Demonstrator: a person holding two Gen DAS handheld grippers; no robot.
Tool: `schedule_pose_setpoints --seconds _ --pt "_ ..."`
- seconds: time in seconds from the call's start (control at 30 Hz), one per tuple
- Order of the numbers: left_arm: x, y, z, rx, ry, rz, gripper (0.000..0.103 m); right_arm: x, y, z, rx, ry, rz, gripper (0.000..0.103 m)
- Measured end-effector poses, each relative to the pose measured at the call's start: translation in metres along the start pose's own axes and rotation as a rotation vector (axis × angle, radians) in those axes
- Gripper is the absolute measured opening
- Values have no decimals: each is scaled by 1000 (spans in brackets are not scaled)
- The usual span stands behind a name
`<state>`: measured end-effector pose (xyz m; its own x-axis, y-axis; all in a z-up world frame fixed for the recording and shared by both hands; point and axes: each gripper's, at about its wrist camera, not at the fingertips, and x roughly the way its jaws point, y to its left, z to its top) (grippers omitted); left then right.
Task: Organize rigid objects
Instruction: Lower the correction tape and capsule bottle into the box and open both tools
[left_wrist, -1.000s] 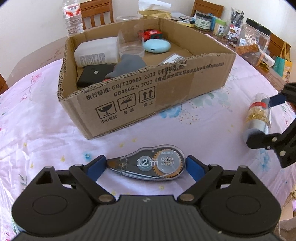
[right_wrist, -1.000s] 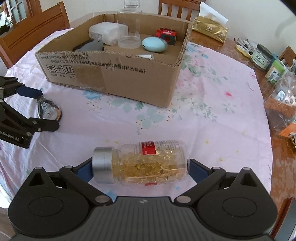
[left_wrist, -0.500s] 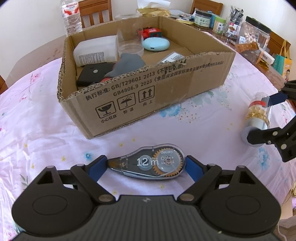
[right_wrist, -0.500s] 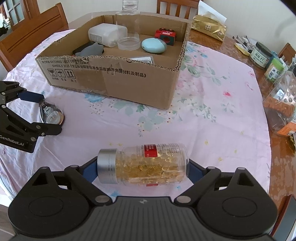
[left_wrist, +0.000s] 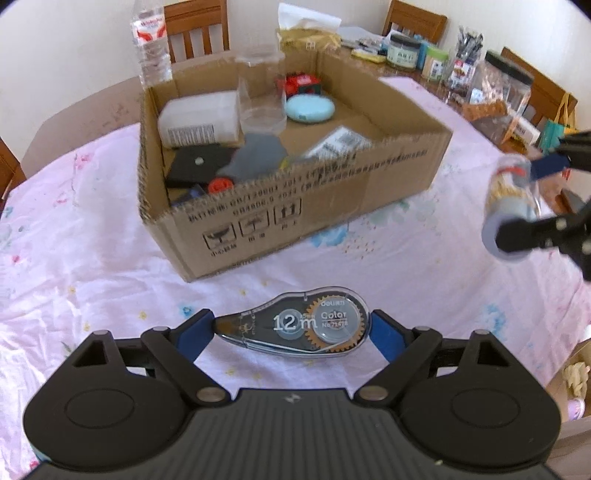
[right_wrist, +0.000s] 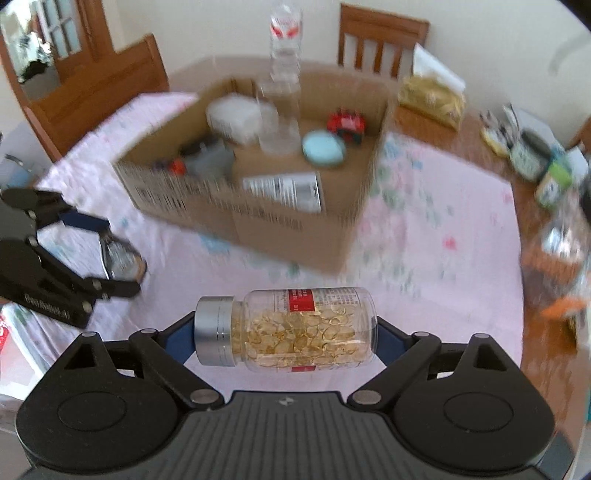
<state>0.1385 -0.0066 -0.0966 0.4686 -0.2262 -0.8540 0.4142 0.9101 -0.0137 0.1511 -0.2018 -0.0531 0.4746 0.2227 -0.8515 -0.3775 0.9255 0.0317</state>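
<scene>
My left gripper (left_wrist: 291, 334) is shut on a clear correction tape dispenser (left_wrist: 299, 321) marked "12 m", gripped by its two ends and lifted off the pink flowered tablecloth (left_wrist: 92, 240). My right gripper (right_wrist: 284, 338) is shut on a clear capsule bottle (right_wrist: 306, 328) with a silver cap, held lying sideways above the cloth. Each shows in the other's view: the right gripper (left_wrist: 532, 201) with the bottle (left_wrist: 511, 199) at the right, the left gripper (right_wrist: 107, 254) with the dispenser (right_wrist: 122, 258) at the left. An open cardboard box (left_wrist: 332, 192) stands beyond both.
The box (right_wrist: 280, 229) holds a white bottle (left_wrist: 199, 122), a clear jar (left_wrist: 262, 107), a light blue case (left_wrist: 310, 109), a red toy (left_wrist: 301, 83) and dark items. A water bottle (left_wrist: 149, 48) stands behind it. Jars (left_wrist: 404, 51) crowd the far right; wooden chairs (right_wrist: 380, 44) ring the table.
Both grippers have risen with their objects, so the dispenser and the bottle are off the cloth. The box sits lower in both views and more of its inside shows.
</scene>
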Motion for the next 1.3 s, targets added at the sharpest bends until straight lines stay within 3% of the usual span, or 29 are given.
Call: schedule_pose_setpoints --seconds 0.27,0.47,0.73,0.77,1.17,1.3 --pt "-44 8 30 -32 -92 32 89 -11 -2 68 -77 -141 49 97" --pt "-59 21 59 -44 -177 71 89 27 -5 98 -85 -111 61 97" --pt "-35 30 99 -68 -202 85 89 48 -6 93 -65 -78 24 99" --pt "-32 29 104 -69 -202 84 89 46 -7 91 -56 -88 28 103" --pt "11 0 149 -36 -198 31 90 6 -16 66 68 -152 -15 103" --pt "16 -3 151 -81 -214 14 98 -3 -20 59 96 -157 -30 103"
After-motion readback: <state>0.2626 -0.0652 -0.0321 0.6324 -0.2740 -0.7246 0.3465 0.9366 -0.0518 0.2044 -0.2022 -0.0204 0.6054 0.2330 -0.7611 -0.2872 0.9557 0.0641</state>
